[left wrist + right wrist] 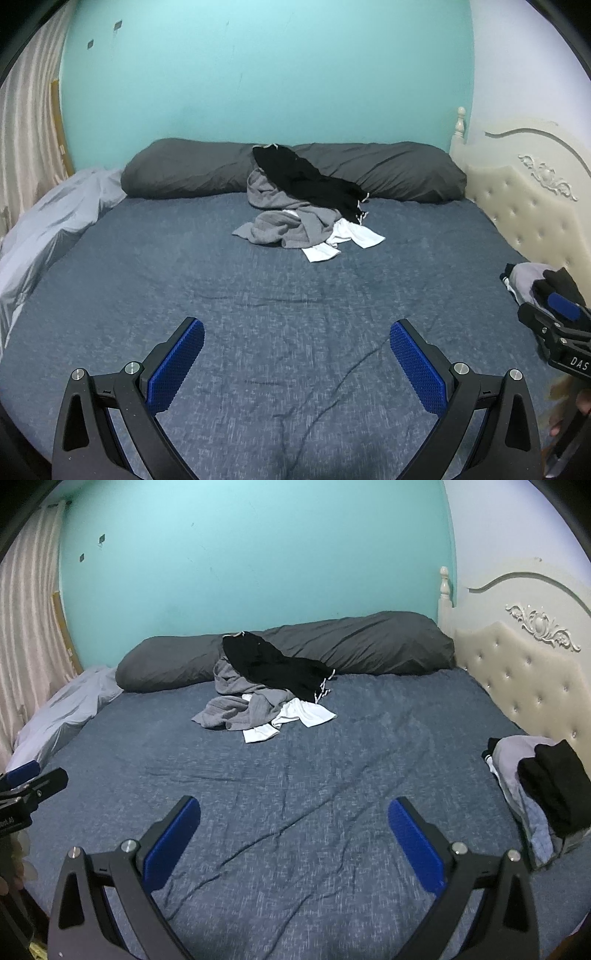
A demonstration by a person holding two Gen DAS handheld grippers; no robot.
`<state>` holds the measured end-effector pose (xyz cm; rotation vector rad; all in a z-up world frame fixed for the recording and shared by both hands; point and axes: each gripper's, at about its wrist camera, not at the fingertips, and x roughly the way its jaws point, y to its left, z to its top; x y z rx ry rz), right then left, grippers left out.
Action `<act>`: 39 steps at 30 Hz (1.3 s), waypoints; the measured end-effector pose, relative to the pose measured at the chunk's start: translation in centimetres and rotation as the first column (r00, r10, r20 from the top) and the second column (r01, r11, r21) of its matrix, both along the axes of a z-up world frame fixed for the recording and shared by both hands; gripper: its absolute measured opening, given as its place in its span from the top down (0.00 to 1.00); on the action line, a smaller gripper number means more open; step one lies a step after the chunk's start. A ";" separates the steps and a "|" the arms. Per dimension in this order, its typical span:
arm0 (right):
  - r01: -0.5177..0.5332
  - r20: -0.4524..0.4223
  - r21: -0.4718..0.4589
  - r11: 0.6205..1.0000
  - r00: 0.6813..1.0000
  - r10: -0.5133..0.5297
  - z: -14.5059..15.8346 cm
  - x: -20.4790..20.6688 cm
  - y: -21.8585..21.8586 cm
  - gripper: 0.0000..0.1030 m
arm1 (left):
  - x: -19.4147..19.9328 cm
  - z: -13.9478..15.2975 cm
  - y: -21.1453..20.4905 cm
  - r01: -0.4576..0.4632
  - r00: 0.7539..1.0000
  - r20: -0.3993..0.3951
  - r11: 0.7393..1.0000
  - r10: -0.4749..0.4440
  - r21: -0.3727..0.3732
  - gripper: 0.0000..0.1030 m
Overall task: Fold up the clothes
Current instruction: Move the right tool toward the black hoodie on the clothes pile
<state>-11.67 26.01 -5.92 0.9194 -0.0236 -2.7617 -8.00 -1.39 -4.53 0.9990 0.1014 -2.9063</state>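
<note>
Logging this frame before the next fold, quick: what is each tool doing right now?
Left tool: open, holding nothing, above the blue bedsheet.
Right tool: open, holding nothing, above the same sheet.

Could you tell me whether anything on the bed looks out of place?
Only the heap of clothes: a black garment, grey one and white one lie crumpled, partly draped over the dark pillow.

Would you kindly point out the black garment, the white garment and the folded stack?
black garment (306, 177), left wrist view, on its middle, draped over the pile.
white garment (308, 713), right wrist view, on its flat right flap.
folded stack (554, 779), right wrist view, on the black top piece.
</note>
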 end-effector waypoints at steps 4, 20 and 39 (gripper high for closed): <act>-0.012 0.010 -0.005 1.000 1.000 0.012 -1.2 -3.1 -0.5 0.01 | -3.3 -1.2 -1.1 -0.013 1.000 0.012 1.000 0.013 0.020 0.00; -0.051 0.059 0.016 0.999 0.997 0.050 -8.4 -24.4 -4.7 0.01 | -23.4 -8.0 -5.4 -0.038 0.996 0.089 0.996 0.030 0.082 0.00; -0.081 0.123 0.065 0.995 0.990 0.072 -11.7 -43.4 -9.4 0.01 | -37.4 -12.6 -10.8 -0.116 0.976 0.200 0.981 0.084 0.153 0.00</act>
